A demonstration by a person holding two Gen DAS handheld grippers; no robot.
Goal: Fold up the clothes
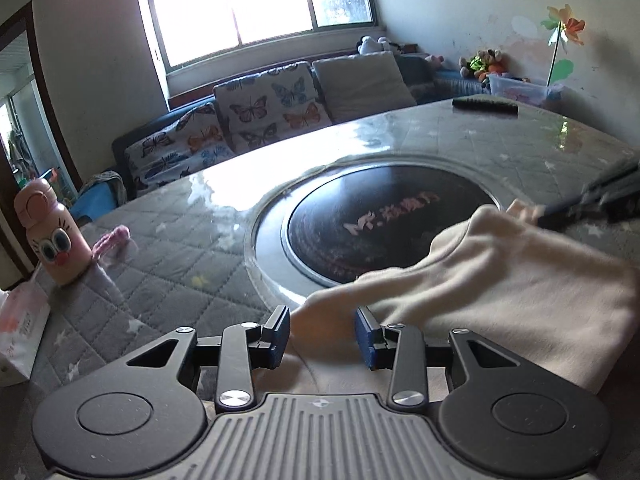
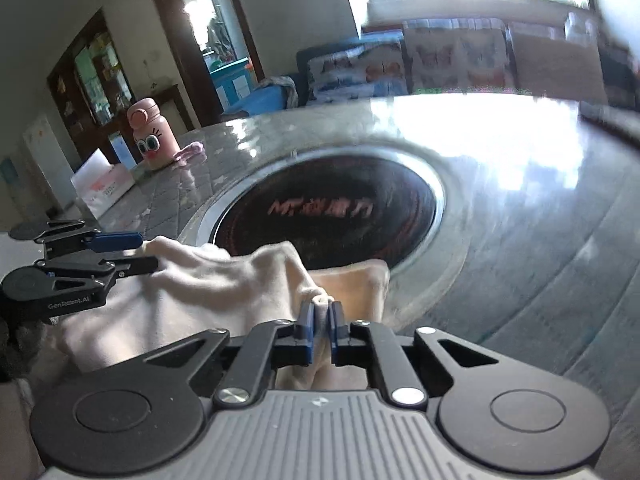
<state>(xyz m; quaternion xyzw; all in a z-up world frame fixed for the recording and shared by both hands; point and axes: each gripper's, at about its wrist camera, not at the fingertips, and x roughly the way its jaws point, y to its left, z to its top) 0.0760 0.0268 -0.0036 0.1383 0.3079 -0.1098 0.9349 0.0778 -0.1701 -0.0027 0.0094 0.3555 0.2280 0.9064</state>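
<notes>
A cream garment [image 1: 500,280] lies bunched on the quilted grey table, partly over the round black cooktop [image 1: 384,220]. My left gripper [image 1: 322,334] is open, its fingers on either side of the garment's near edge; it also shows at the left of the right wrist view [image 2: 140,252]. My right gripper [image 2: 322,320] is shut on a fold of the cream garment [image 2: 224,276] and lifts it a little. In the left wrist view it [image 1: 560,216] shows blurred at the far right, gripping the cloth's far corner.
A pink cartoon bottle [image 1: 50,236] and a pink cloth [image 1: 114,240] stand at the table's left, beside a white box [image 1: 20,332]. A black object [image 1: 484,105] lies at the far edge. A sofa with butterfly cushions [image 1: 260,108] is beyond the table.
</notes>
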